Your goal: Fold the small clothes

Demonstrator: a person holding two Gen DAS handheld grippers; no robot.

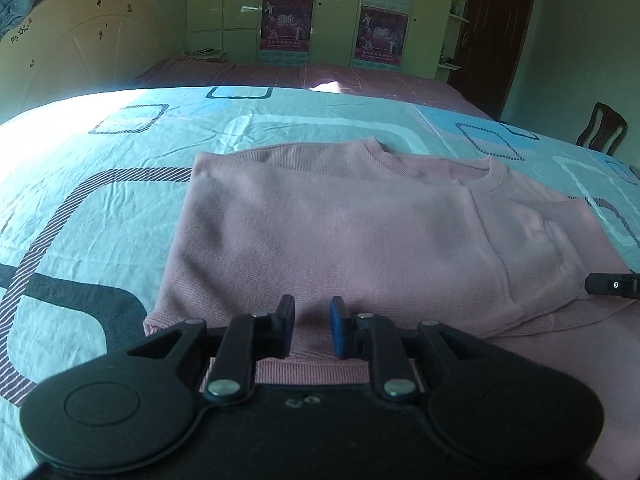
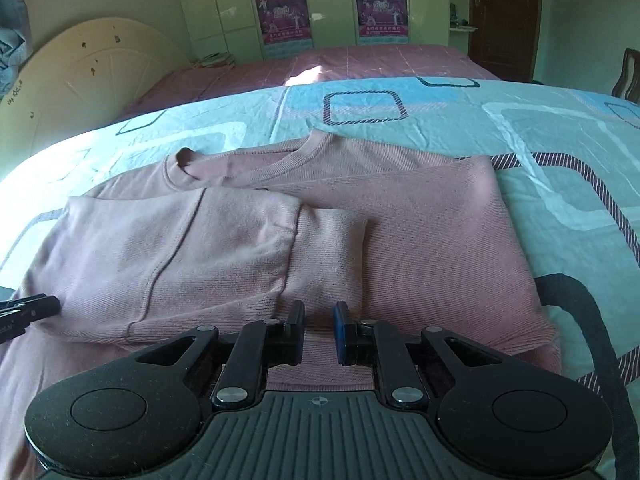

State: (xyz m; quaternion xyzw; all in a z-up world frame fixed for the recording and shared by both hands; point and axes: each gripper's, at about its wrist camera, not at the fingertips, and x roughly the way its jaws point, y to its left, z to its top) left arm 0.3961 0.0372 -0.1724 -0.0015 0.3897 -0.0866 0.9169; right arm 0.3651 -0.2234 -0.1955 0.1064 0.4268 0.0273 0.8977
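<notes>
A pink sweater (image 1: 340,220) lies flat on the patterned blue bedsheet (image 1: 100,208), its left side folded inward. My left gripper (image 1: 312,304) hovers over the near hem, jaws slightly apart with nothing between them. In the right wrist view the sweater (image 2: 420,220) shows its collar (image 2: 188,160) at the far side and a sleeve (image 2: 200,248) folded across the body. My right gripper (image 2: 320,308) sits just above the near hem, narrowly open and empty. Each view catches the other gripper's tip: the right gripper (image 1: 612,285) at the right edge, the left gripper (image 2: 32,308) at the left edge.
A cream headboard (image 1: 80,40) leans at the far left. Beyond the sheet lies a pink-covered bed (image 1: 360,76), then a wardrobe with posters (image 1: 286,24) and a dark door (image 1: 496,32). A wooden chair (image 1: 600,128) stands at the right.
</notes>
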